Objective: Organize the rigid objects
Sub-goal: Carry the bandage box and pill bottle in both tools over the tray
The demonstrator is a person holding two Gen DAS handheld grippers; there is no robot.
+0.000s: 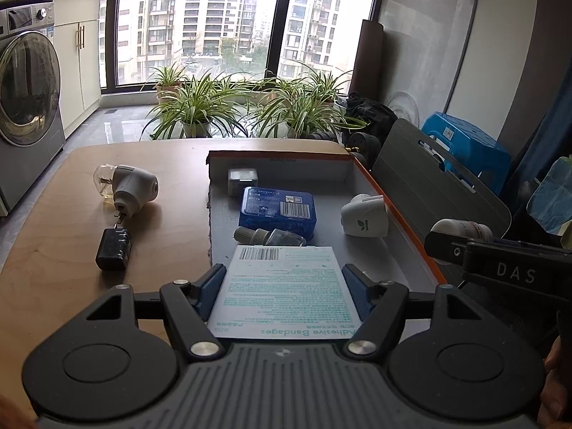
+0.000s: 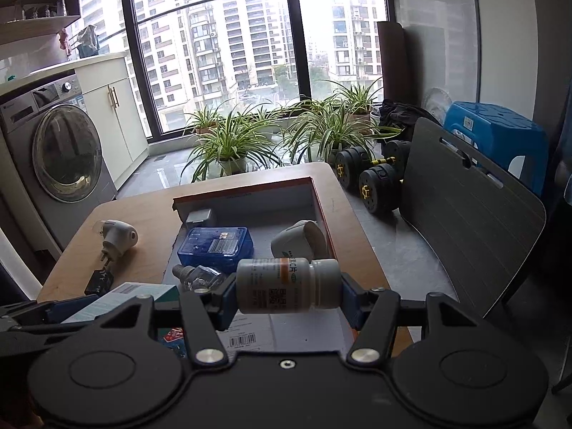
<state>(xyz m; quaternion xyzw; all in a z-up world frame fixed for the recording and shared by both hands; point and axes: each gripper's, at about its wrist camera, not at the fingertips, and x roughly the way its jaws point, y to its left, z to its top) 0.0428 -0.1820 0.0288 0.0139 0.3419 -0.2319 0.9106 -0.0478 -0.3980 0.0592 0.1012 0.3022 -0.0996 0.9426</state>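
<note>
Bandage box (image 1: 282,291) is pinched by the left gripper (image 1: 282,286), pill bottle (image 2: 287,284) (held sideways) by the right gripper (image 2: 286,295), both poised over the tray (image 1: 400,211) for stowing.

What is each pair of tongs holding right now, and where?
Left tongs: adhesive bandage box, gripped across its long sides. Right tongs: pill bottle, held end to end, base and cap.

The bandage box (image 1: 282,291) hides the tray floor beneath; the pill bottle's (image 2: 287,285) label print is too small to read.
</note>
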